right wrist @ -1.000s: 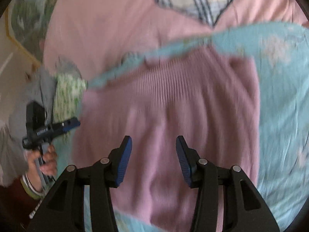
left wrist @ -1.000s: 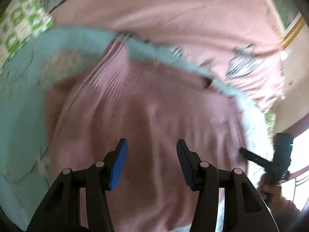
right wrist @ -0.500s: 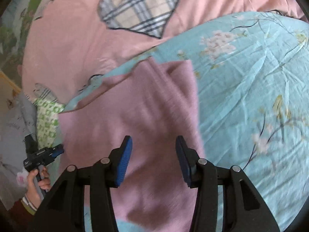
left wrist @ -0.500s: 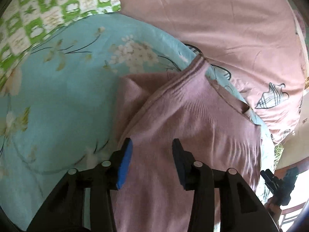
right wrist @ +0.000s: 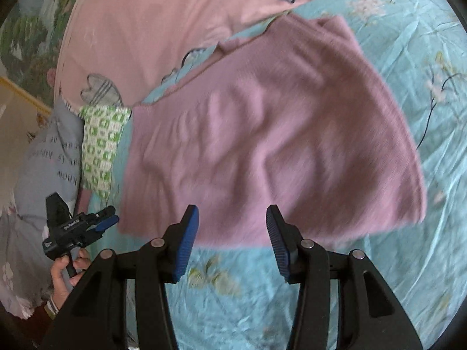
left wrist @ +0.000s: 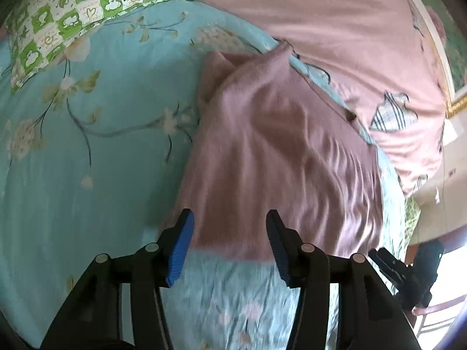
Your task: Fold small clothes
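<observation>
Turquoise floral sheet covers the bed and gives the most open room: a broad bare stretch lies to the left of the garment in the left wrist view, and another to its right and below it in the right wrist view. A pink cover with plaid hearts borders the sheet on the far side, and a green-and-white checked pillow sits at the sheet's far left corner. In the right wrist view a second patch of that checked fabric and a grey printed cloth crowd the sheet's left edge.

The mauve knit garment lies flat on the sheet, folded to a rough rectangle, with its near hem just ahead of both grippers. Its far corner reaches the seam between sheet and pink cover, where a fold stands up slightly. Soft wrinkles run across its surface; the edges are blurred.

The left gripper hovers over the near hem with its jaws spread, having just widened, nothing pinched between them. The right gripper is likewise spread and empty above the hem. A hand grips the left gripper's handle at the lower left of the right wrist view.
</observation>
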The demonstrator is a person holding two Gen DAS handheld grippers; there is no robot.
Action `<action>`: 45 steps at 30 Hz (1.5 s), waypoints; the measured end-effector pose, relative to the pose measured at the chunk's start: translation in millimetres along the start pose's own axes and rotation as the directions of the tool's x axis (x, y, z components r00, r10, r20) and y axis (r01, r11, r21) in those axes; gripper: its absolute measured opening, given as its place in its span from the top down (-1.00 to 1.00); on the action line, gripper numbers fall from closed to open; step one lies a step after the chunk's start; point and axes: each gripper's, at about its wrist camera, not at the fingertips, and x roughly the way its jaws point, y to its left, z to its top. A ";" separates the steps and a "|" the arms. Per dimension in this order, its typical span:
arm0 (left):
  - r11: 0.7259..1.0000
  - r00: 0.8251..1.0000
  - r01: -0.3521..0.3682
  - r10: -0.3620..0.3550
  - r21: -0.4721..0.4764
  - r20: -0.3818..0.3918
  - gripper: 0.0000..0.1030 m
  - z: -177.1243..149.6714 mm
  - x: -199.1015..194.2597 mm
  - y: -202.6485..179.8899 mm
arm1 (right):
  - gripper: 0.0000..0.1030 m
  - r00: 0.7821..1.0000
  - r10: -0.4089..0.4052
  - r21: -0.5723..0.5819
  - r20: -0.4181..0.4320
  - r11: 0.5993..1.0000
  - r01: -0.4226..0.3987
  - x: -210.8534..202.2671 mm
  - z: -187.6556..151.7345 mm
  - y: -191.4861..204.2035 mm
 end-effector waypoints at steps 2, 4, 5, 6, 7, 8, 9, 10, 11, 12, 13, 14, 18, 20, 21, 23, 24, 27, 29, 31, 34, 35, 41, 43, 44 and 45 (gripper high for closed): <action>1.000 1.000 0.018 -0.018 -0.004 -0.015 -0.08 -13.3 -2.1 1.2 | 0.01 1.000 0.005 -0.004 -0.024 1.000 -0.005 4.2 -11.2 7.1; 1.000 0.999 0.022 -0.023 -0.011 -0.034 -0.08 -25.0 -0.3 3.8 | -0.04 0.999 0.004 0.004 -0.033 1.000 -0.004 6.1 -18.5 10.9; 1.000 0.999 0.026 -0.027 -0.016 -0.047 -0.08 -30.8 1.5 5.3 | -0.04 0.999 0.004 0.004 -0.035 1.000 -0.004 6.2 -22.2 12.9; 0.999 0.998 0.028 -0.029 -0.023 -0.055 -0.08 -36.0 3.6 7.6 | -0.06 0.999 0.004 0.001 -0.040 1.000 -0.004 6.6 -26.0 15.6; 0.999 0.998 0.030 -0.032 -0.033 -0.061 -0.08 -39.7 5.2 10.0 | -0.06 0.999 0.003 -0.001 -0.045 1.000 -0.003 7.0 -27.8 17.5; 0.998 0.997 0.035 -0.038 -0.048 -0.066 -0.08 -43.0 7.8 12.3 | -0.07 0.999 0.002 -0.004 -0.049 1.000 -0.002 6.8 -29.9 19.2; 0.997 0.996 0.044 -0.049 -0.070 -0.069 -0.08 -45.0 11.9 14.4 | -0.08 0.999 0.000 -0.011 -0.053 1.000 -0.001 6.2 -32.2 21.7; 0.994 0.996 0.053 -0.059 -0.091 -0.065 -0.08 -46.4 14.8 17.5 | -0.09 0.999 -0.002 -0.016 -0.055 1.000 0.001 5.2 -34.3 23.0; 0.992 0.997 0.057 -0.063 -0.111 -0.052 -0.08 -46.8 17.4 20.4 | -0.09 0.998 -0.005 -0.021 -0.056 1.000 0.004 4.2 -35.5 24.1; 0.990 0.997 0.057 -0.063 -0.128 -0.042 -0.08 -45.3 20.5 22.2 | -0.10 0.998 -0.010 -0.027 -0.057 1.000 0.009 2.9 -37.1 25.4; 0.987 0.997 0.062 -0.068 -0.151 -0.035 -0.08 -44.3 23.9 25.4 | -0.10 0.998 -0.012 -0.029 -0.057 1.000 0.010 2.4 -37.6 26.2; 0.980 0.997 0.073 -0.079 -0.183 -0.025 -0.08 -43.1 27.8 29.5 | -0.11 0.998 -0.014 -0.030 -0.059 0.999 0.012 1.9 -38.0 26.6; 0.942 0.989 0.145 -0.141 -0.302 0.037 -0.08 -37.0 37.5 44.4 | -0.11 0.998 -0.021 -0.029 -0.065 0.999 0.019 1.5 -37.3 26.7; 0.928 0.986 0.165 -0.154 -0.333 0.059 -0.09 -33.7 40.5 47.2 | -0.11 0.997 -0.022 -0.032 -0.069 0.999 0.020 2.0 -37.1 27.5; 0.923 0.985 0.172 -0.157 -0.344 0.071 -0.09 -32.0 41.9 48.0 | -0.11 0.997 -0.023 -0.034 -0.071 0.999 0.021 2.4 -36.3 27.3; 0.915 0.983 0.182 -0.160 -0.360 0.091 -0.09 -28.0 45.7 48.5 | -0.11 0.997 -0.027 -0.038 -0.072 0.999 0.024 2.8 -34.9 26.6; 0.913 0.982 0.185 -0.159 -0.364 0.100 -0.07 -26.1 47.7 48.2 | -0.11 0.997 -0.026 -0.038 -0.073 0.999 0.024 3.1 -33.4 26.3; 0.924 0.984 0.167 -0.135 -0.345 0.114 -0.03 -17.9 53.1 42.1 | -0.11 0.997 -0.020 -0.036 -0.072 0.999 0.017 4.0 -28.3 24.5; 0.940 0.987 0.141 -0.111 -0.311 0.113 0.22 -11.1 56.6 34.2 | -0.11 0.997 -0.016 -0.036 -0.072 0.999 0.014 5.0 -23.5 22.7; 0.946 0.988 0.140 -0.114 -0.292 0.103 0.46 -4.0 61.8 28.4 | -0.11 0.997 -0.013 -0.033 -0.070 0.999 0.011 6.1 -18.0 20.0; 0.957 0.987 0.137 -0.111 -0.255 0.114 0.77 4.4 58.2 15.6 | -0.11 0.998 -0.003 -0.019 -0.059 1.000 0.002 6.0 -9.7 13.2; 0.971 0.989 0.112 -0.088 -0.212 0.122 0.79 7.9 53.8 4.0 | -0.11 0.998 -0.001 -0.014 -0.055 1.000 0.000 5.3 -7.2 11.2; 0.995 0.985 0.096 -0.091 -0.025 0.149 0.86 18.4 36.9 -72.1 | -0.11 1.000 0.014 0.017 -0.006 1.000 -0.014 -4.4 16.0 -7.8; 0.991 0.983 0.112 -0.120 0.067 0.141 0.87 17.4 37.5 -108.1 | -0.11 1.000 0.019 0.047 0.016 0.999 -0.020 -7.8 26.4 -18.4; 0.984 0.981 0.134 -0.149 0.120 0.127 0.88 14.7 40.1 -130.4 | -0.11 0.999 0.023 0.062 0.029 0.998 -0.025 -9.9 32.7 -24.1; 0.976 0.979 0.154 -0.172 0.151 0.112 0.88 11.8 42.3 -144.1 | -0.11 0.999 0.026 0.068 0.036 0.997 -0.028 -11.2 37.0 -26.8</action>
